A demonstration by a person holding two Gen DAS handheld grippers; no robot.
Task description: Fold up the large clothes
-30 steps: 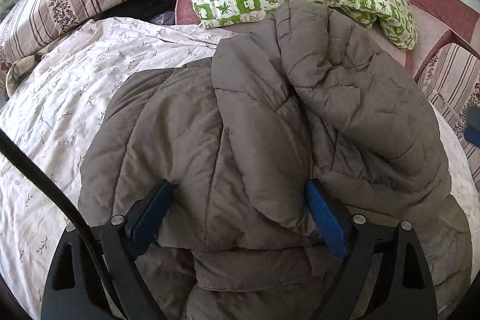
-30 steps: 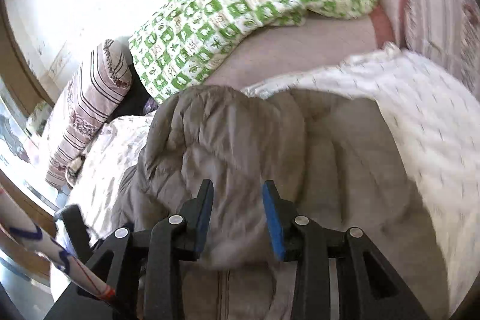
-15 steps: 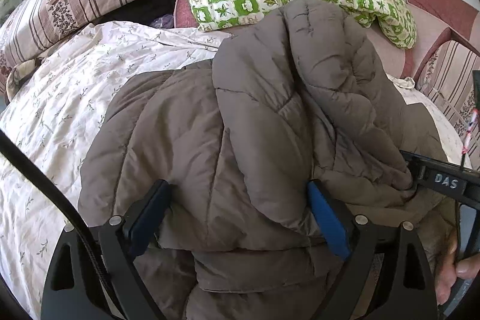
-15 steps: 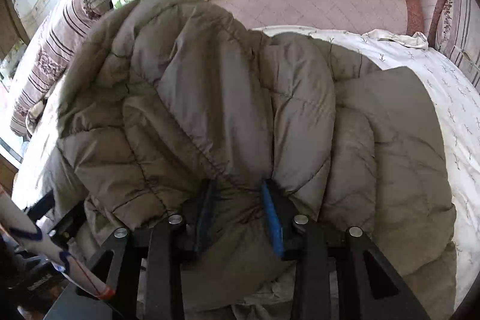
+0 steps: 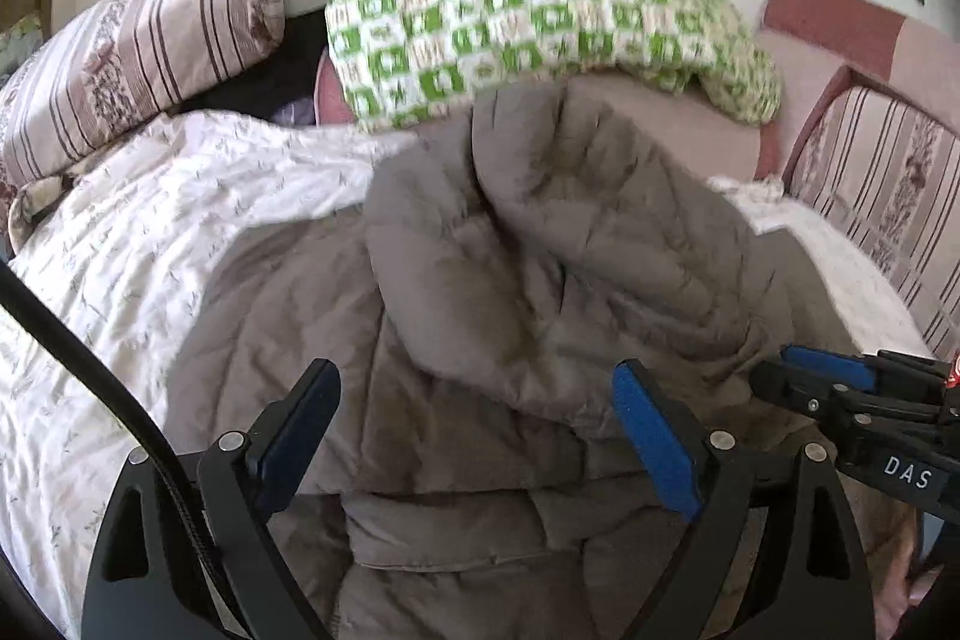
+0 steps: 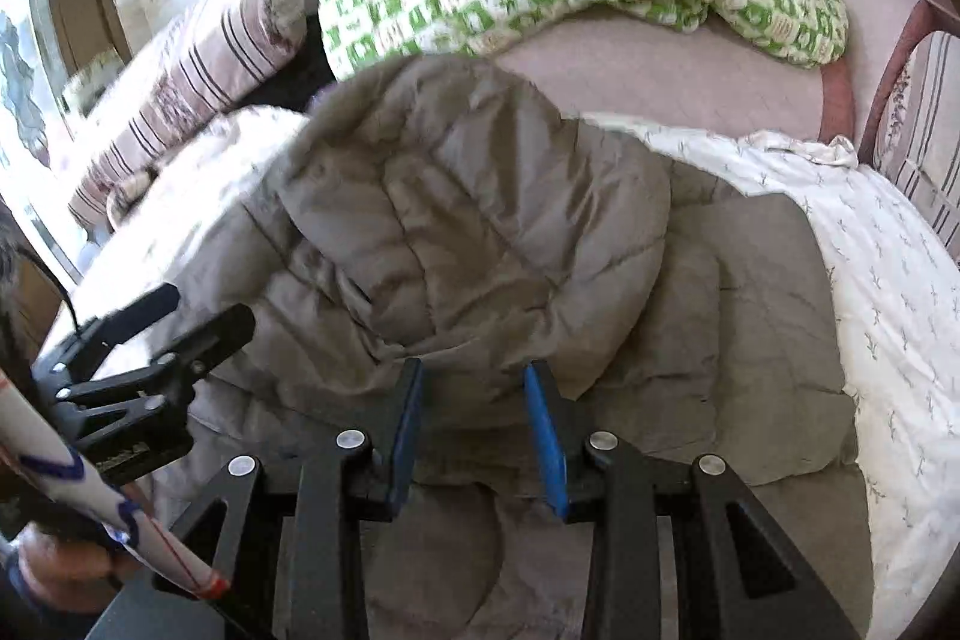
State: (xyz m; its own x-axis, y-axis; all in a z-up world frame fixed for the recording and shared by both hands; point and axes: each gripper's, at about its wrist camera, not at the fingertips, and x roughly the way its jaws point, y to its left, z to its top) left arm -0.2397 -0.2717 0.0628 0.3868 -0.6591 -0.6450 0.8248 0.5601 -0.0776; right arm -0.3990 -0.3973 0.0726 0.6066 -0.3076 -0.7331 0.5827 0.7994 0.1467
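A grey-brown quilted jacket lies bunched on a bed's white leaf-print sheet. My left gripper hangs just over the jacket's near part, open wide, its blue pads clear of the cloth. In the right wrist view it shows at the left edge. My right gripper is shut on a thick fold of the jacket, which humps up and drapes back from the pads. From the left wrist view the right gripper reaches in at the jacket's right side.
A green-and-white checked pillow lies across the head of the bed, a striped pillow to its left. A striped cushion borders the right side. A hand and a white rod sit at the lower left.
The right gripper has sunk with the jacket fold, laying the hump lower over the jacket's body, and now shows in the left wrist view. The left gripper drew back and up slightly, still open.
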